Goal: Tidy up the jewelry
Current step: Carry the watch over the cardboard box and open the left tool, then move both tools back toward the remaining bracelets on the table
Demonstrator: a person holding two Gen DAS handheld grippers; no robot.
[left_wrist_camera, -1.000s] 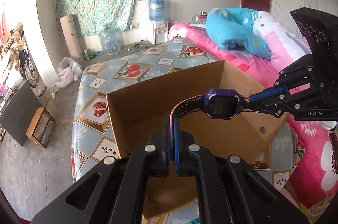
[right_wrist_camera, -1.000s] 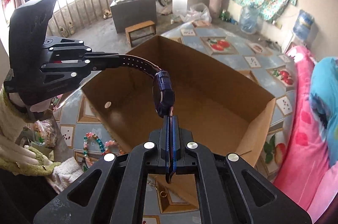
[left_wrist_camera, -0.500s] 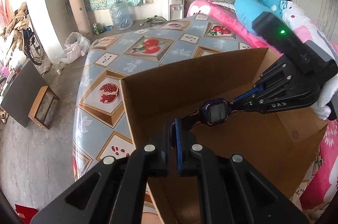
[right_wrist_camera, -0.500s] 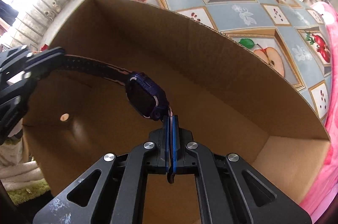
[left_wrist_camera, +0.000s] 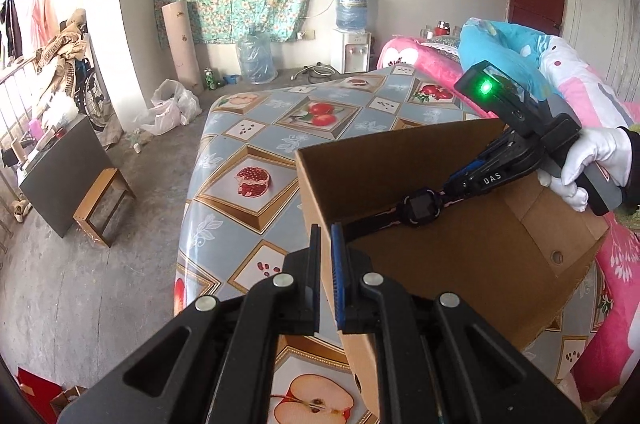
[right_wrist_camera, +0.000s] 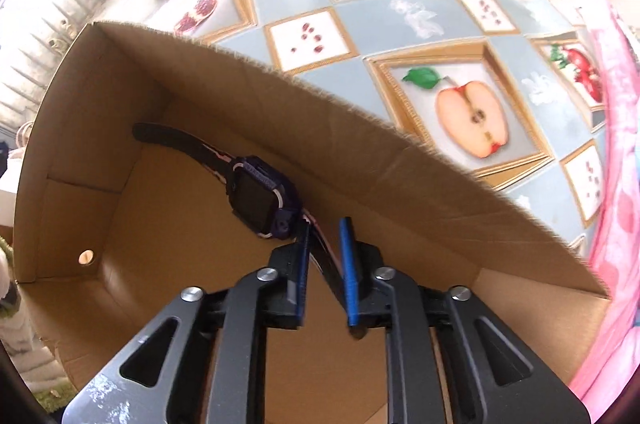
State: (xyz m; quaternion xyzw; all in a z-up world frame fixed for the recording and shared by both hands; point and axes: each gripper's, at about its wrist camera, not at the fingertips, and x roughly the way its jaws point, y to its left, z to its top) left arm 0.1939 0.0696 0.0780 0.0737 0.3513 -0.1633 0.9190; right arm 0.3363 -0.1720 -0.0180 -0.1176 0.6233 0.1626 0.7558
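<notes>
Right wrist view: watch (right_wrist_camera: pixel 260 196) lowered into box (right_wrist_camera: pixel 360 128)
Right hand-held gripper (right_wrist_camera: pixel 324 256): just opening, strap loose between
Left hand-held gripper (left_wrist_camera: pixel 325 244): narrow, empty
Tip: withdraw straight up, avoid snagging strap

The box (right_wrist_camera: pixel 400 160) stood open-topped, its floor bare but for the watch (right_wrist_camera: pixel 260 200) lying along the far wall, so a gripper could drop in from above. The right gripper (right_wrist_camera: pixel 324 244) filled the middle, its jaws just parted around the strap. The left gripper (left_wrist_camera: pixel 326 244) straddled the near corner wall. The tablecloth (left_wrist_camera: pixel 248 144) beyond lay free.
</notes>
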